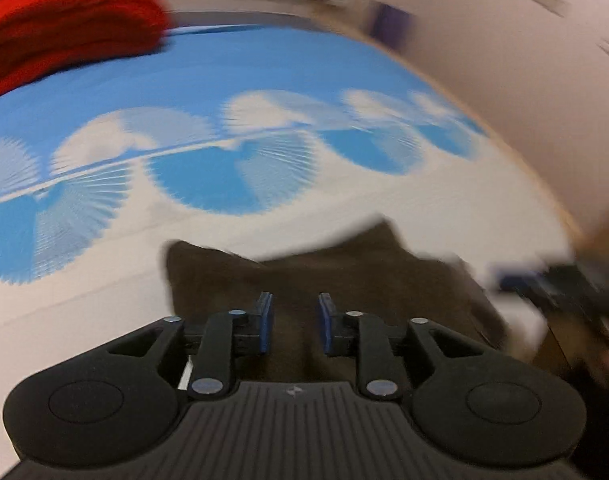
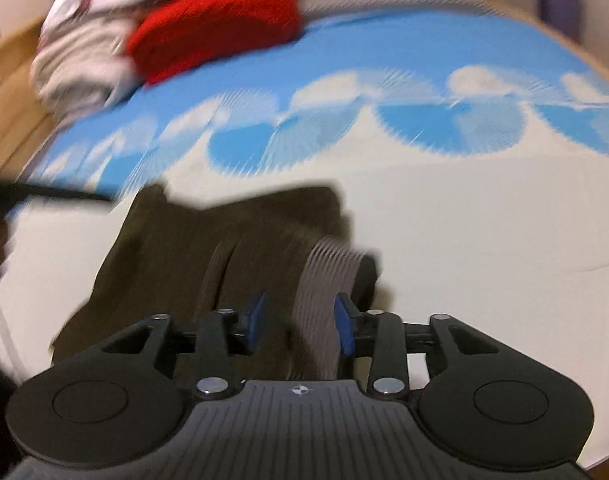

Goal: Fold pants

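Pants [image 1: 344, 280], dark brown with a grey ribbed waistband [image 2: 324, 280], lie bunched into a compact fold on the white part of the bed's blue-and-white cloud-print cover [image 1: 264, 64], toward 6 o'clock in both views. Left tool [image 1: 295, 322] hangs over the cloth with its blue pads parted and only fabric behind the gap, nothing pinched. Right tool [image 2: 300, 328] stands with its jaws apart as well; the waistband runs up between them and seems to brush the right pad, though blur leaves it unclear whether that counts as contact, so I judge it released.

Risk from here: the fold looks loose and uneven, with a corner poking up at 12 o'clock of the pile, so it may spring open once left alone. A pad catching the waistband during withdrawal could drag the top layer off. Red folded clothing [image 2: 216, 20] lies well apart at 11 o'clock.
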Available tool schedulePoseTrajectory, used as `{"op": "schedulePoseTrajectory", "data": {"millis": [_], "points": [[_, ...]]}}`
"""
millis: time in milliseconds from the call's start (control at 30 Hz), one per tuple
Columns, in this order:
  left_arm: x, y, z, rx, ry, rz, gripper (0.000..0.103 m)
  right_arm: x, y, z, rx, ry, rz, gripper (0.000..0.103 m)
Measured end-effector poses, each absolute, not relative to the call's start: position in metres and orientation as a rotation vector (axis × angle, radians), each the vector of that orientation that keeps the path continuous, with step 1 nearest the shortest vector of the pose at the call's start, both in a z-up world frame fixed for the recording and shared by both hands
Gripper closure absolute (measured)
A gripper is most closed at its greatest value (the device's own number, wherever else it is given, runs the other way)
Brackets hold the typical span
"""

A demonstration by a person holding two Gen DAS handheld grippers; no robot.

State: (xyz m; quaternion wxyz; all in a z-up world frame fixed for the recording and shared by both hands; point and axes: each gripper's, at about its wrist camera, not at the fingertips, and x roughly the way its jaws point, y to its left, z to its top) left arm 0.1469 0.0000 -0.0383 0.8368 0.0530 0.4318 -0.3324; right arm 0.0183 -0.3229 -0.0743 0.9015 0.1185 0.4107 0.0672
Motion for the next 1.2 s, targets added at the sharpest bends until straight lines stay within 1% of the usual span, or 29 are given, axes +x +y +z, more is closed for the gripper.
{"op": "schedulePoseTrajectory", "data": {"millis": [67,133,200,233,267,300,367,433,467,500,533,600,667,767,867,900,1033,1133,1200], "points": [[0.123,0.001,-0.043,0.207,0.936,-0.843,0.070,0.023,-0.324,-0.079,0.251,0.857,0.103,0.063],[0.096,-0.004,-0.061,0.339,1.003,-0.981,0.070,0.030,-0.321,-0.092,0.229,0.926,0.077,0.063],[0.068,-0.011,-0.094,0.553,1.070,-1.049,0.068,0.036,-0.318,-0.111,0.189,1.027,0.034,0.054],[0.053,-0.013,-0.108,0.687,1.037,-1.041,0.068,0.036,-0.318,-0.116,0.203,1.035,0.003,0.041],[0.044,-0.014,-0.112,0.746,0.991,-1.042,0.064,0.037,-0.322,-0.116,0.239,1.035,-0.013,0.031],[0.042,-0.014,-0.108,0.737,0.980,-1.048,0.061,0.038,-0.325,-0.117,0.278,1.038,-0.007,0.030],[0.061,-0.006,-0.092,0.560,1.029,-1.027,0.060,0.038,-0.329,-0.119,0.343,1.039,-0.011,0.030],[0.081,0.008,-0.074,0.380,1.001,-0.982,0.050,0.037,-0.330,-0.121,0.382,1.034,0.001,0.030],[0.090,0.015,-0.067,0.314,0.975,-0.936,0.032,0.037,-0.331,-0.122,0.392,1.028,0.012,0.030],[0.102,0.022,-0.063,0.243,0.959,-0.870,0.018,0.036,-0.330,-0.123,0.401,1.027,0.031,0.030],[0.113,0.029,-0.062,0.175,0.960,-0.804,0.016,0.036,-0.329,-0.125,0.413,1.031,0.052,0.030],[0.135,0.042,-0.068,0.043,1.010,-0.677,0.015,0.039,-0.327,-0.133,0.443,1.061,0.101,0.027],[0.152,0.053,-0.084,-0.069,1.081,-0.584,0.015,0.041,-0.325,-0.142,0.458,1.095,0.119,0.016],[0.166,0.061,-0.110,-0.166,1.172,-0.512,0.015,0.046,-0.328,-0.151,0.500,1.114,0.114,0.013],[0.177,0.070,-0.128,-0.258,1.196,-0.525,0.015,0.050,-0.332,-0.158,0.564,1.131,0.116,0.009],[0.181,0.070,-0.136,-0.275,1.220,-0.513,0.015,0.052,-0.332,-0.160,0.573,1.134,0.117,0.008],[0.188,0.059,-0.146,-0.284,1.216,-0.546,0.015,0.057,-0.330,-0.163,0.579,1.130,0.137,0.006],[0.193,0.052,-0.154,-0.272,1.223,-0.551,0.015,0.060,-0.329,-0.164,0.559,1.116,0.152,0.007],[0.195,0.049,-0.161,-0.277,1.227,-0.558,0.015,0.064,-0.326,-0.164,0.541,1.098,0.153,0.009]]}}
